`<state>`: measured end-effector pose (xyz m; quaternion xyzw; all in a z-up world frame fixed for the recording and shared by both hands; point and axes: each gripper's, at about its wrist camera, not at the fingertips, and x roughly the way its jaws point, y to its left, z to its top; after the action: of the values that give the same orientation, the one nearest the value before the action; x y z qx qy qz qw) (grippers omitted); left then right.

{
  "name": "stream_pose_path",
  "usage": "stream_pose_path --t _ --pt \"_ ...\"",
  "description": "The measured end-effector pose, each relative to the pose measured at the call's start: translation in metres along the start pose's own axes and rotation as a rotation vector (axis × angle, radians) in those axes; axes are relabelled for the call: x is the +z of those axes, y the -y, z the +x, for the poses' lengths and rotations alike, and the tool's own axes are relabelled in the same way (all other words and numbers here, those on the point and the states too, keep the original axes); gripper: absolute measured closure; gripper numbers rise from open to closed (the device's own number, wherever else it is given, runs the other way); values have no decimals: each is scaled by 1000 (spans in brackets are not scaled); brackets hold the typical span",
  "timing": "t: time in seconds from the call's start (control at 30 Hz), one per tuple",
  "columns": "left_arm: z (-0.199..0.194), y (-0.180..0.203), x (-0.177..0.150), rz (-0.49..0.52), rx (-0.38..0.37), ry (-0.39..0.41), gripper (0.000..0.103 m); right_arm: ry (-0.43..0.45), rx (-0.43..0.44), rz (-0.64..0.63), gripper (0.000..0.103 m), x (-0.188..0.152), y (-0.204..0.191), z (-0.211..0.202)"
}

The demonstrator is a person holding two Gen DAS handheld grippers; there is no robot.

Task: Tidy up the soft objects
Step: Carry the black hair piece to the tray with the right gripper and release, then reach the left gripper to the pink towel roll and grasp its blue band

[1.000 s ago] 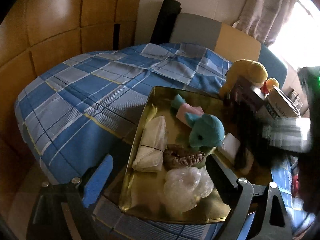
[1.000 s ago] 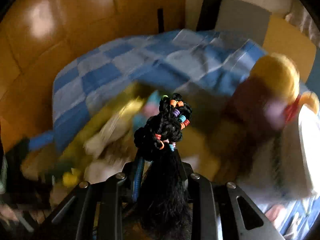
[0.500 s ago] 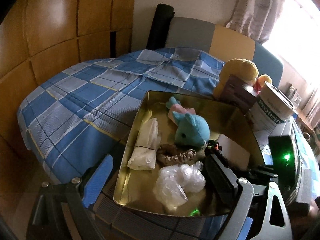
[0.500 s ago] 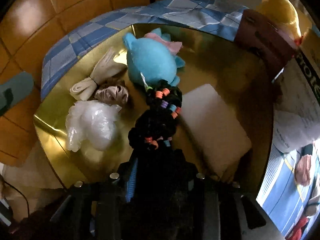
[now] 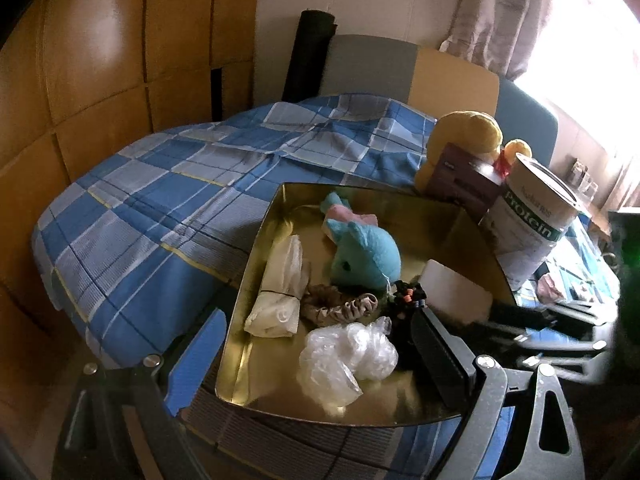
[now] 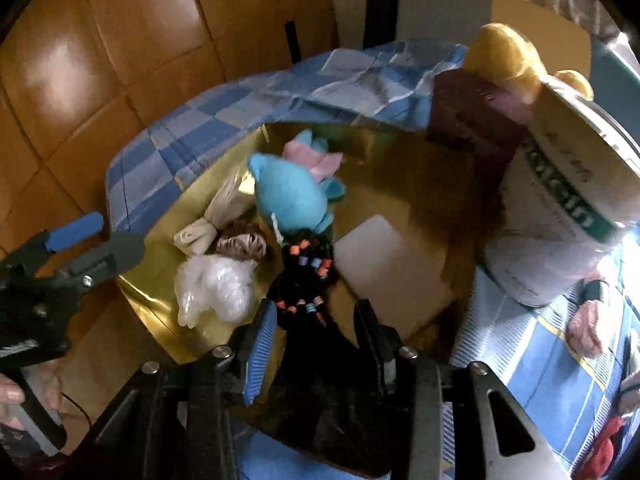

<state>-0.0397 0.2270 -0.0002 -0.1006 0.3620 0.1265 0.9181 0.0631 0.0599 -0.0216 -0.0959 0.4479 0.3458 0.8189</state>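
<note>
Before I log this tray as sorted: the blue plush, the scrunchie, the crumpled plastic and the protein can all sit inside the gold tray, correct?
Not quite. The protein can stands outside the gold tray, on the bed beside its far right edge, as the left wrist view shows. The blue plush, the scrunchie and the crumpled plastic do sit inside the tray.

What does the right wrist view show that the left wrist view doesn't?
Only the right wrist view shows the right gripper, jaws opening around the black beaded hair bundle, and the hand holding the left gripper. Only the left wrist view shows the curtain and bright window. Both show the gold tray, blue plush, crumpled plastic and protein can.
</note>
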Motion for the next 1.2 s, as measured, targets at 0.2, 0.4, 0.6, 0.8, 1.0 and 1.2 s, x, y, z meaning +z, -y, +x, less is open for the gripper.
stream_pose_path --t 0.2,0.4,0.6,0.8,1.0,1.2 --pt "-3 9 -1 34 -9 3 9 65 -44 38 63 -4 24 -37" --pt "-14 25 -1 80 -50 35 9 142 -122 133 63 -16 66 -73" --pt "-21 43 2 125 -78 48 9 205 -263 275 63 -36 130 -112" --pt "-20 57 0 146 -105 32 13 222 -423 509 63 -73 219 -141" --pt "-28 95 -1 261 -221 24 15 241 -542 768 63 -127 290 -151" --pt "-36 171 -2 412 -369 13 17 281 -495 989 63 -159 322 -161"
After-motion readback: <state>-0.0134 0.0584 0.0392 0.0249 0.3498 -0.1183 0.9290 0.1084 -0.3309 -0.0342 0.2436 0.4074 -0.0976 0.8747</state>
